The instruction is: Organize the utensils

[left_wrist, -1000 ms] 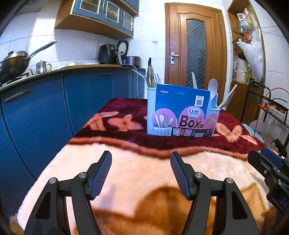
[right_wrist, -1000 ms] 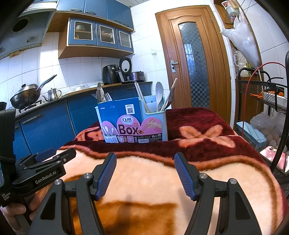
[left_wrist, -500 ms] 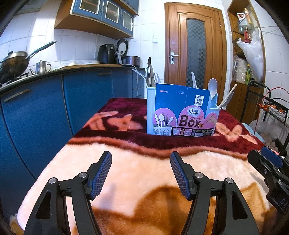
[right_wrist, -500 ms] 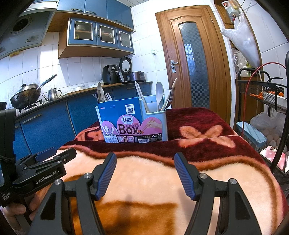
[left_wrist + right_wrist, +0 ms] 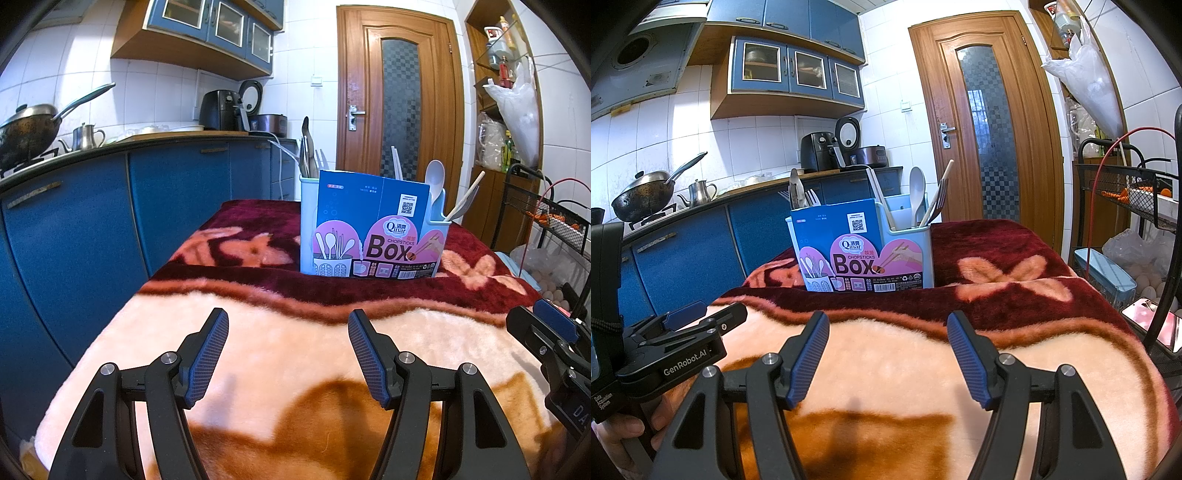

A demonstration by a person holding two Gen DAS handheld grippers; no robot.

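Item: pale-blue plastic utensil holder with printed "Box" sleeve [image 5: 373, 229], far end of blanket-covered desk [image 5: 295, 354] | Contents: spoons, chopsticks, forks upright | Left tongs [image 5: 288, 350], right tongs [image 5: 888, 350]: released, empty | Progress: apparently complete; nothing loose.

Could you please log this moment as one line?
left gripper: open, empty | right gripper: open, empty | utensil holder: upright on blanket

Pale-blue utensil holder [image 5: 373, 225], maroon-and-peach flowered blanket [image 5: 295, 332], blue cabinets [image 5: 92, 229], perhaps white spoon [image 5: 434, 177].
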